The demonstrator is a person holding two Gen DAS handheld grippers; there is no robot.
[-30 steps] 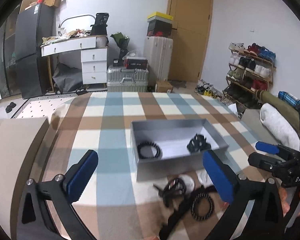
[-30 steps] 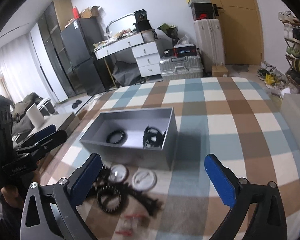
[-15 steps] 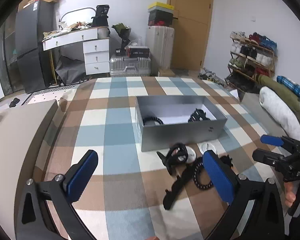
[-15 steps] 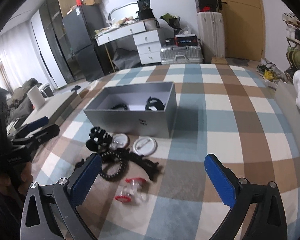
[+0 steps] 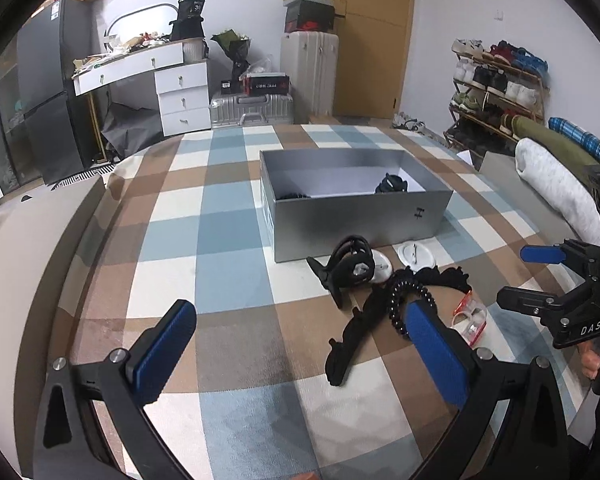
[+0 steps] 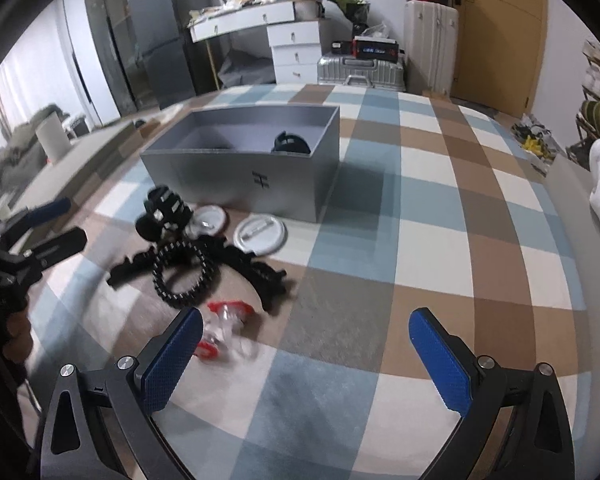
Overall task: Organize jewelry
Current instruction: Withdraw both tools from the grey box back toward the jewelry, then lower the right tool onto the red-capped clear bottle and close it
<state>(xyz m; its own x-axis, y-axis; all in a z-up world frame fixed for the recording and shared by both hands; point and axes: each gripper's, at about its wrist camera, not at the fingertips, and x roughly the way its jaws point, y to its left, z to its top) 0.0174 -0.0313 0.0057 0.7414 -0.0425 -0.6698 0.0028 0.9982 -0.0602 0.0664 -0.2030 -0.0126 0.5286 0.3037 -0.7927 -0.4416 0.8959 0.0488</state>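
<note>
A grey open box (image 5: 352, 216) (image 6: 244, 176) stands on the checked cloth with black jewelry (image 5: 392, 185) (image 6: 290, 143) inside. In front of it lie a black clip-like piece (image 5: 350, 266) (image 6: 164, 212), two white round discs (image 5: 416, 254) (image 6: 260, 234), a black beaded bracelet (image 5: 400, 300) (image 6: 182, 276), a long black scalloped band (image 5: 356, 340) (image 6: 252, 268) and a clear piece with red ends (image 5: 470, 316) (image 6: 224, 328). My left gripper (image 5: 304, 356) is open and empty, near of the pile. My right gripper (image 6: 306, 360) is open and empty, just near of the clear piece.
The checked cloth (image 5: 220, 240) covers a bed-like surface. A beige ledge (image 5: 28, 240) runs along the left. Rolled bedding (image 5: 552, 184) lies at the right edge. A desk (image 5: 140, 72), suitcases (image 5: 252, 106) and a shoe rack (image 5: 496, 88) stand behind.
Both grippers have pulled back and down from the box, so the loose pile now sits ahead of them. Both stay open and empty.
</note>
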